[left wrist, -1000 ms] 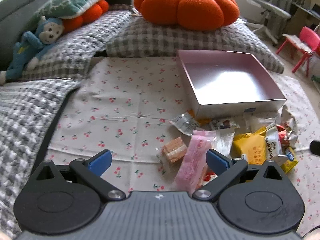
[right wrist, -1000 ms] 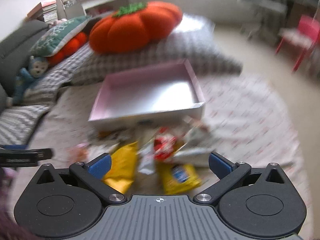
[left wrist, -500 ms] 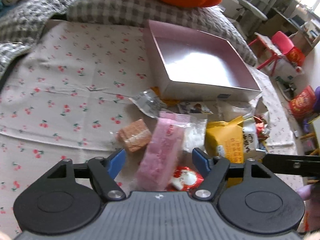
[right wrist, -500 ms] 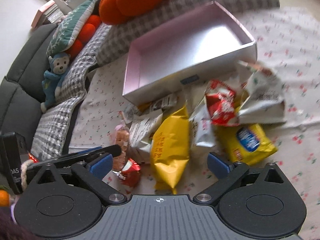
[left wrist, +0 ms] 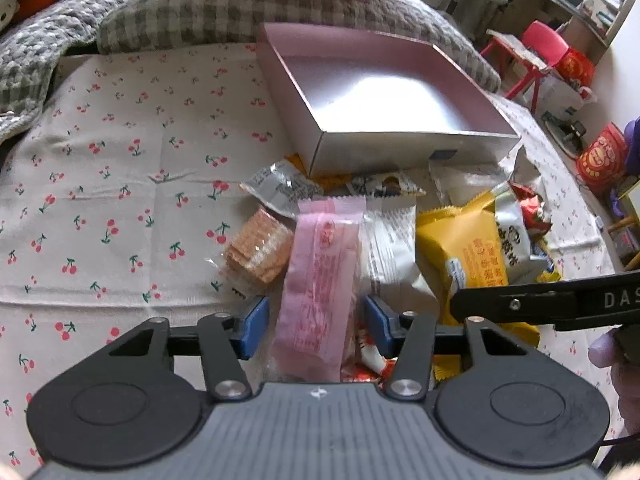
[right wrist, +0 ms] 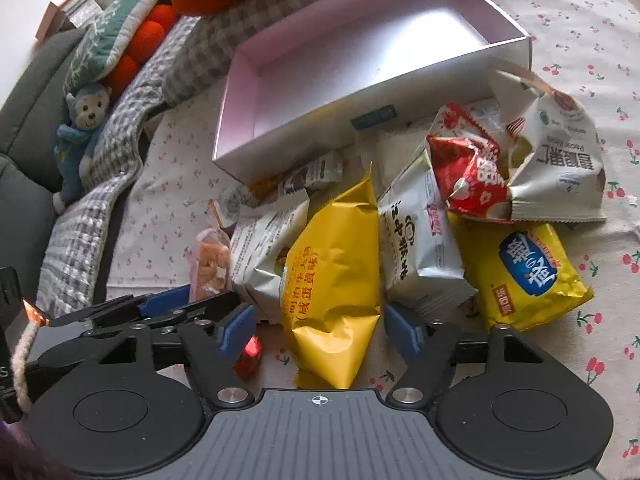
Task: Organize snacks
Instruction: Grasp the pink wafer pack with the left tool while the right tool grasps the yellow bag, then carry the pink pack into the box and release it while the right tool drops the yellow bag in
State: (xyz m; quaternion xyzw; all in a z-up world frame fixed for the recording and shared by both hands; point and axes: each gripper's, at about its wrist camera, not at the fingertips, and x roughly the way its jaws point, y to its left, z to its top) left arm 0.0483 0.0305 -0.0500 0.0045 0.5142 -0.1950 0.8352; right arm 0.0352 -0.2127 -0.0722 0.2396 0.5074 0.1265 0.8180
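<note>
1. Your left gripper (left wrist: 316, 322) straddles the long pink plastic-wrapped snack bar (left wrist: 320, 280), low in the centre of the left wrist frame. The bar's long axis runs up the frame, along the fingers, so the jaws cross its narrow width. They are closing, with small gaps still showing at both blue pads.
2. Your right gripper (right wrist: 320, 326) straddles the crinkled yellow foil snack bag (right wrist: 334, 288), bottom centre of the right wrist frame, its length also running up the frame. The jaws are closing, pads not yet on the foil.
3. The open pink-lined cardboard box (left wrist: 400, 146) lies beyond the pile, upper centre in both views, nothing in it.
4. Compared with a second ago, both grippers sit lower and closer over the snacks, and both pairs of jaws have narrowed from fully spread.
</note>
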